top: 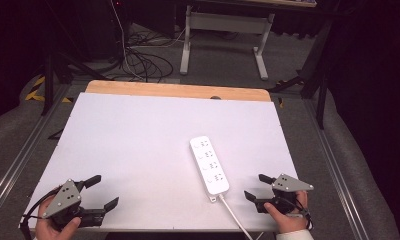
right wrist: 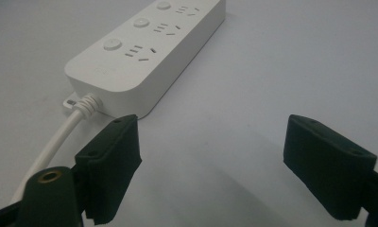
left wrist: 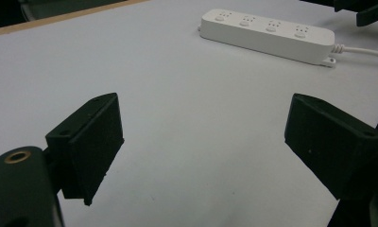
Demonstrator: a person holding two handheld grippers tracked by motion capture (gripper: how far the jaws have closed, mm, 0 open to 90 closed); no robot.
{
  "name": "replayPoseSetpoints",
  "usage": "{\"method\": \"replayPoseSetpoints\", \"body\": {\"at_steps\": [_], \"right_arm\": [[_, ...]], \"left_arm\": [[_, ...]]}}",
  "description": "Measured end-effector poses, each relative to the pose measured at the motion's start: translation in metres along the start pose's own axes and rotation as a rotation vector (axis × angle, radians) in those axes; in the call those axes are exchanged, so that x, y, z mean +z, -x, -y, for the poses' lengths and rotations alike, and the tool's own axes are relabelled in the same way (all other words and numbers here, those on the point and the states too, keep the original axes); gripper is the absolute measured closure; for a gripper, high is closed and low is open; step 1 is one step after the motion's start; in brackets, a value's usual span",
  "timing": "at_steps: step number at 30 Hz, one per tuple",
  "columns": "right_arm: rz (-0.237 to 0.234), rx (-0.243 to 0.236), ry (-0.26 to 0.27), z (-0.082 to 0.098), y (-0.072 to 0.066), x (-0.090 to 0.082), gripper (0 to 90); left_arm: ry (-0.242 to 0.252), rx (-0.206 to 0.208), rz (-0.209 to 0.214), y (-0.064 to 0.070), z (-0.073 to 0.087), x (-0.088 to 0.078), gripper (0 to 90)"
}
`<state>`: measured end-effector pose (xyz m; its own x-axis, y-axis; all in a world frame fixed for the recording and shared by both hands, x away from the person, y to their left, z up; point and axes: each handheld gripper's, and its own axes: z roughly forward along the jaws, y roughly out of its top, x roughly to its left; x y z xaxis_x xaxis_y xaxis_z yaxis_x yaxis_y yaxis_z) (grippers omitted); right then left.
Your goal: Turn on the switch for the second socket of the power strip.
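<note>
White plastic marks the thing in play: a power strip [top: 209, 164] with 4 sockets, each with its own round button, lying flat on the white table [top: 138, 140] right of centre, long axis running away from the person, its white cable [top: 235, 215] leaving the near end and running off the table's near edge. The right gripper [top: 258, 187] rests low over the near right corner of the table, just beside the strip's cable end, jaws spread wide and holding nothing; in the right gripper view its left jaw stands close in front of the strain relief where cable meets housing, apart from it as far as can be told. The left gripper [top: 102, 191] sits at the near left corner, well apart from the strip, jaws likewise released and empty, and the left gripper view looks across bare tabletop toward the strip's long side. Judging from this, the work is at its very start: an approach, with no contact made yet, and the right gripper is the likelier one to act first since it is nearest. The next move probably calls for it to advance and turn so both jaws straddle the housing's narrow width, or to line 1 jaw tip over a button, staying clear of the cable, which could drag the light strip askew.
</note>
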<state>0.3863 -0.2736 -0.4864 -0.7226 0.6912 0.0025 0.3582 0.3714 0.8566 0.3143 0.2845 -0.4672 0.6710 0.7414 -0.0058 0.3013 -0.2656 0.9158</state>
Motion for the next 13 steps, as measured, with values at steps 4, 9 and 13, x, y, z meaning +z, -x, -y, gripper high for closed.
{"method": "replayPoseSetpoints", "body": {"at_steps": [4, 9, 13], "right_arm": [[0.001, -0.001, -0.012, 0.0005, -0.0002, 0.0014, 19.8], [0.0, -0.001, -0.023, 0.0011, -0.0002, 0.0034, 19.9], [0.002, 0.002, -0.019, 0.0018, 0.0009, 0.0025, 19.9]], "left_arm": [[0.003, -0.023, -0.014, 0.0005, 0.0013, 0.0013, 13.9], [0.009, 0.015, -0.014, -0.003, 0.0022, 0.0003, 13.9], [0.004, 0.029, -0.014, -0.0042, 0.0025, 0.0003, 13.7]]}}
